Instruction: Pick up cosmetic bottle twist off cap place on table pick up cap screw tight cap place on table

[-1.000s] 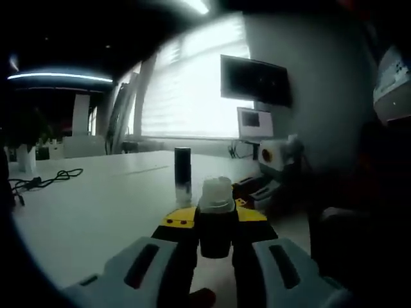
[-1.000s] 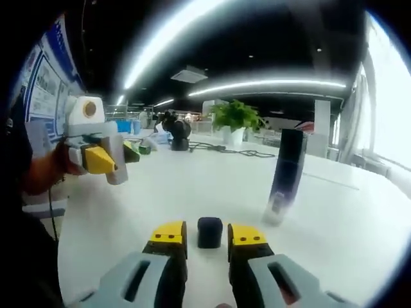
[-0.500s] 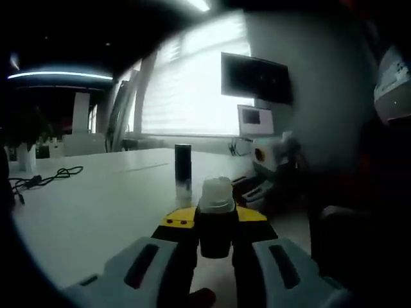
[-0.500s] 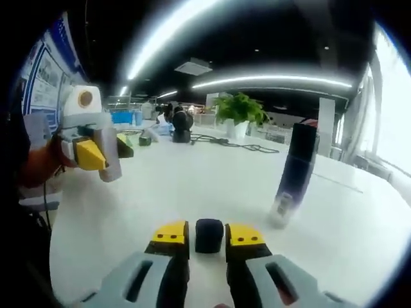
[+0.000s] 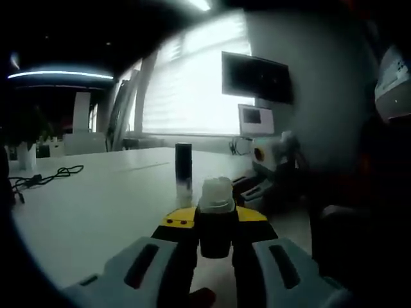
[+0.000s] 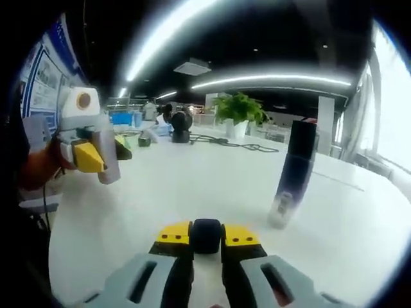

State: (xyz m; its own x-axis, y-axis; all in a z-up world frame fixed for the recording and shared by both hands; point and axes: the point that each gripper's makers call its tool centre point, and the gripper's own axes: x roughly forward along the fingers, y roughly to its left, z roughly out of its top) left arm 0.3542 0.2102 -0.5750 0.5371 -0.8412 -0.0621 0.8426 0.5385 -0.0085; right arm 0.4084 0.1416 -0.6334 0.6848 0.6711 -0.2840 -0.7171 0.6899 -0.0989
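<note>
In the left gripper view my left gripper (image 5: 216, 221) is shut on a small dark cosmetic bottle (image 5: 216, 192), whose pale uncapped neck points up and forward over the white table (image 5: 96, 205). My right gripper (image 6: 207, 239) is shut on the dark blue cap (image 6: 207, 232), held low over the table. In the right gripper view the left gripper (image 6: 90, 154) hangs at the left, in a person's hand. In the left gripper view the right gripper (image 5: 270, 168) shows at the table's right edge, beyond the bottle.
A tall dark bottle (image 6: 294, 172) stands upright on the table, right of the cap; it also shows as the tall dark bottle (image 5: 183, 168) behind the held one. A potted plant (image 6: 237, 114) and black cables (image 5: 45, 179) lie farther back. A wall screen (image 5: 255, 78) hangs behind.
The right gripper view has tilted a little, so the cap and jaw tips sit slightly higher and closer together. The left gripper holds still with its bottle.
</note>
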